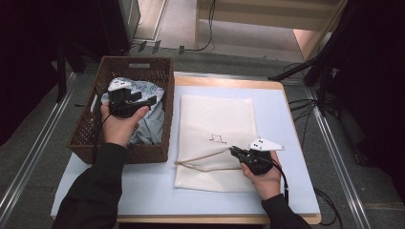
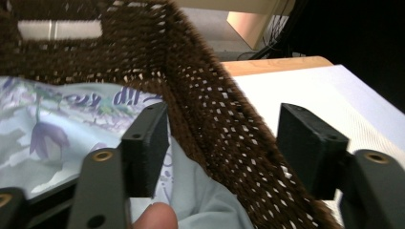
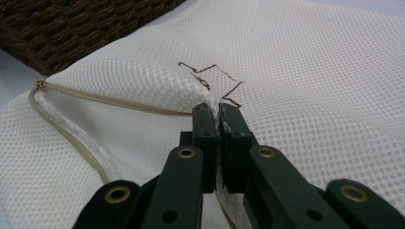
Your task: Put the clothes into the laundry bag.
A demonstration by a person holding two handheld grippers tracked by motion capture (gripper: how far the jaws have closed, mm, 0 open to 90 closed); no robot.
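— Jaws on your right gripper [image 3: 218, 114], what have they got?
— They're pinched tight on the mesh bag [image 1: 217, 138] at its open zipper [image 3: 71, 138], lifting that edge; the bag lies flat on the white table [image 1: 286, 119], nearest you.
— And your left gripper [image 2: 224, 148]?
— Jaws spread apart, nothing between them, poised at the basket [image 1: 138, 67] rim over the pale printed cloth [image 2: 57, 129], farther off.

Dark long sleeves [image 1: 95, 191] are worn on both forearms. Each black gripper [image 1: 125, 102] is topped by a white three-cornered plate [image 1: 265, 144] with small dark marks. Brass-ringed screw holes [image 3: 186, 152] are seen on the matte jaw arms, and a black cable [image 1: 285, 183] is trailed toward six o'clock.
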